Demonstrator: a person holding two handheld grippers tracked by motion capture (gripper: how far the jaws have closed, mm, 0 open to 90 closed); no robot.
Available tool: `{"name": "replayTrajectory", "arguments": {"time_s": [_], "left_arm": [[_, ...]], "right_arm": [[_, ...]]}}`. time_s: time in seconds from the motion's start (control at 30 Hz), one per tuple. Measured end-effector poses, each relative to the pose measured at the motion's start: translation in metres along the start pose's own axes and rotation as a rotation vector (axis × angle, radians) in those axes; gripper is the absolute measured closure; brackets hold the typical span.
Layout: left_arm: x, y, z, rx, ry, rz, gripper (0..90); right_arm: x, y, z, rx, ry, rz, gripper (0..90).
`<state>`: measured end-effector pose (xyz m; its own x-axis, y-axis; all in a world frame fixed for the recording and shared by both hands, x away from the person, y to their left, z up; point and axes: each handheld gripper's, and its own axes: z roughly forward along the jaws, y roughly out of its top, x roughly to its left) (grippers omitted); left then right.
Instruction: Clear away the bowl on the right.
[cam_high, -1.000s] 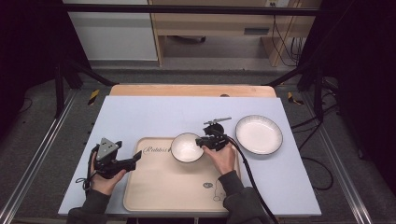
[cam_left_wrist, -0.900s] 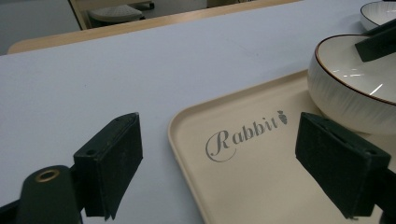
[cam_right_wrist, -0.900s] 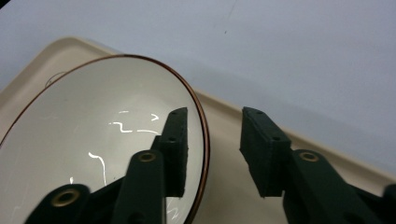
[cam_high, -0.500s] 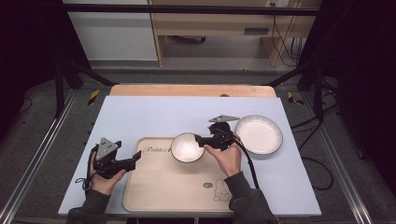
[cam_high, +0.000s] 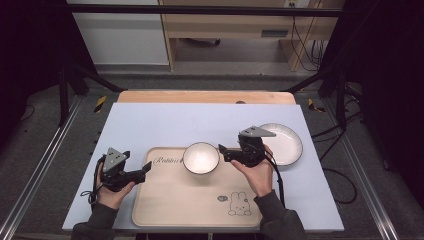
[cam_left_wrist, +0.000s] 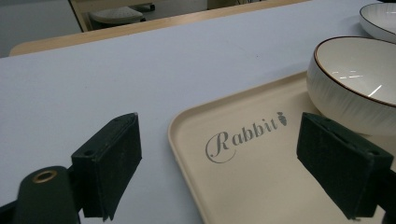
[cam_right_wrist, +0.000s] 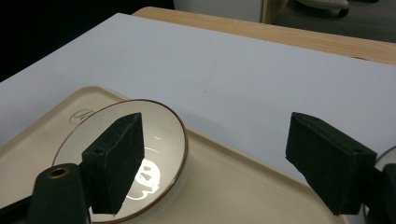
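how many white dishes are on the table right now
2. A bowl sits at the far edge of the tray, just off the right gripper. A plate lies on the table beside the tray, behind that gripper. Nothing seems hidden.

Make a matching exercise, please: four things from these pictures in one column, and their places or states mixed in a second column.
Things:
1. bowl
2. plate
3. left gripper
4. right gripper

Places or states:
a. on the blue mat, off the tray
b. open, just right of the bowl
c. on the beige tray
d. open, at the tray's left edge

Pairs: 1-c, 2-a, 3-d, 4-b
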<state>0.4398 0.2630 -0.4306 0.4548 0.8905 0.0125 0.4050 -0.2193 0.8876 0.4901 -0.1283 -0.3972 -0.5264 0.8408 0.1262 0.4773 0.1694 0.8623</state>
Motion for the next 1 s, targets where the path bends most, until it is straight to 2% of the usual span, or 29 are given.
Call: {"name": "replayTrajectory", "arguments": {"time_s": [0.27, 0.5, 0.63, 1.0], "left_arm": [[0.0, 0.0, -0.001, -0.008, 0.001, -0.006, 12.8], [0.0, -0.001, -0.001, -0.012, -0.004, -0.007, 12.3], [0.0, -0.002, -0.001, -0.011, -0.006, -0.006, 12.1], [0.0, -0.006, 0.001, 0.002, -0.005, 0.009, 12.3]], "right_arm": [[-0.015, -0.014, -0.024, -0.057, 0.021, 0.005, 16.7], [-0.028, -0.035, -0.044, -0.113, 0.0, -0.039, 14.3], [-0.035, -0.048, -0.055, -0.14, -0.009, -0.043, 14.3], [-0.052, -0.066, -0.065, -0.127, -0.068, -0.025, 13.2]]}}
